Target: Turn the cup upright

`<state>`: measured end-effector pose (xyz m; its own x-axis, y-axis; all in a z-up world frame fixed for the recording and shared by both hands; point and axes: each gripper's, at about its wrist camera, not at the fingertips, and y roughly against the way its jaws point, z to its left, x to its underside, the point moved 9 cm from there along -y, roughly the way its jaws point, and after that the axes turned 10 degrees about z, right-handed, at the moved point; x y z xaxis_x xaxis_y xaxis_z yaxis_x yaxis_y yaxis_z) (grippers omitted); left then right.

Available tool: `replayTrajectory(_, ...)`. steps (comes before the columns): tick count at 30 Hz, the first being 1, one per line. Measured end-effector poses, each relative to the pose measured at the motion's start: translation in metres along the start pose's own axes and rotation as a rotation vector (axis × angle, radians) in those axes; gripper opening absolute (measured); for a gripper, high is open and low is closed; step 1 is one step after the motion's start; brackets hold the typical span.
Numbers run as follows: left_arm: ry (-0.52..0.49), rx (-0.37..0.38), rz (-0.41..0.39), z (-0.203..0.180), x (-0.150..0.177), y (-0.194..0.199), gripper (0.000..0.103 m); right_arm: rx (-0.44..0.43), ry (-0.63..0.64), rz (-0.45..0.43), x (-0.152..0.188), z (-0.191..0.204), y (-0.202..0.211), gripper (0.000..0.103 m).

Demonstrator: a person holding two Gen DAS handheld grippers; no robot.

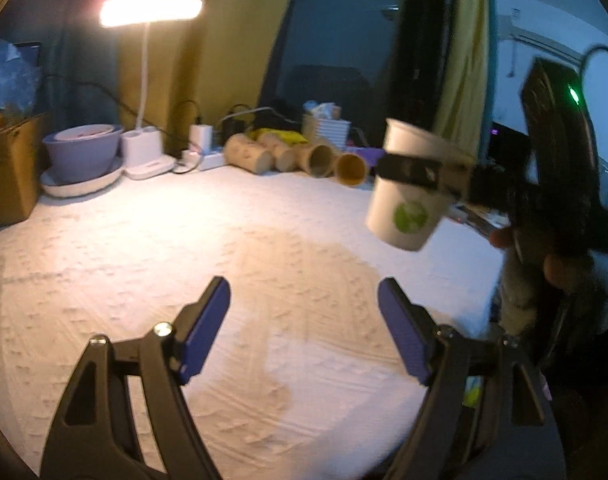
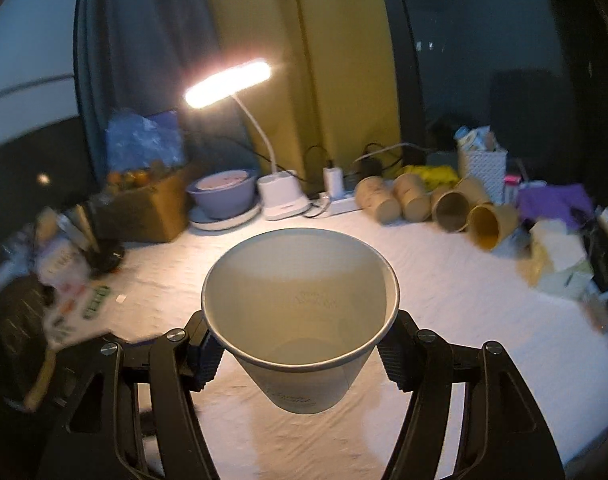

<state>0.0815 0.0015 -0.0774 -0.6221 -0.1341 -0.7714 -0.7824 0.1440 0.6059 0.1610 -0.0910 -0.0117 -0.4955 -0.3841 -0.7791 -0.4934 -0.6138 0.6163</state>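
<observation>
While held aloft, cup (image 2: 299, 320) mouth-up, pinched between right fingers (image 2: 205, 364)

So the paper cup (image 2: 299, 320) sits mouth-up between the right tongs (image 2: 297, 356), off the counter (image 2: 444, 304). The left tongs (image 1: 304, 328) hover over the counter's near middle, cup up to their right. Along the back: a cardboard box (image 2: 151, 208) far left, then a bowl (image 2: 223, 196) on a plate (image 2: 223, 216), the desk lamp (image 2: 283, 200), a power strip (image 2: 342, 204), and four cups lying on their sides (image 2: 436, 200) to the right.
</observation>
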Motion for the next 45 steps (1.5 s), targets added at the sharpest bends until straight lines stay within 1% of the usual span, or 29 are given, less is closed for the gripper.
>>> replayTrajectory(3,0.028,-0.032,0.01,0.012,-0.002,-0.001,0.077,0.032,0.02,0.001,0.007,-0.005,-0.011,0.068)
replayTrajectory(6,0.046,-0.048,0.011,0.021,-0.004,-0.002,0.077,0.05,0.035,0.01,0.012,-0.004,-0.024,0.068)
replayTrajectory(11,0.06,-0.074,0.022,0.029,-0.002,-0.004,0.077,0.05,0.043,0.048,0.021,0.001,-0.044,0.068)
replayTrajectory(19,0.088,-0.066,0.039,0.038,0.002,-0.009,0.077,0.054,0.06,0.111,0.027,0.01,-0.077,0.068)
replayTrajectory(25,0.098,-0.045,0.06,0.039,0.004,-0.013,0.077,0.085,0.046,0.147,0.03,0.005,-0.093,0.068)
replayTrajectory(29,0.092,-0.042,0.066,0.037,0.003,-0.015,0.077,0.094,0.031,0.155,0.031,0.002,-0.095,0.068)
replayTrajectory(35,0.086,-0.047,0.074,0.035,0.003,-0.017,0.077,0.11,0.048,0.159,0.032,0.004,-0.095,0.069)
replayTrajectory(36,0.084,-0.047,0.075,0.035,0.003,-0.017,0.077,0.111,0.051,0.161,0.033,0.004,-0.095,0.069)
replayTrajectory(38,0.08,-0.047,0.077,0.034,0.003,-0.018,0.077,0.11,0.051,0.169,0.034,0.003,-0.095,0.076)
replayTrajectory(45,0.058,-0.061,0.088,0.031,0.004,-0.02,0.077,0.106,0.03,0.163,0.038,0.0,-0.085,0.077)
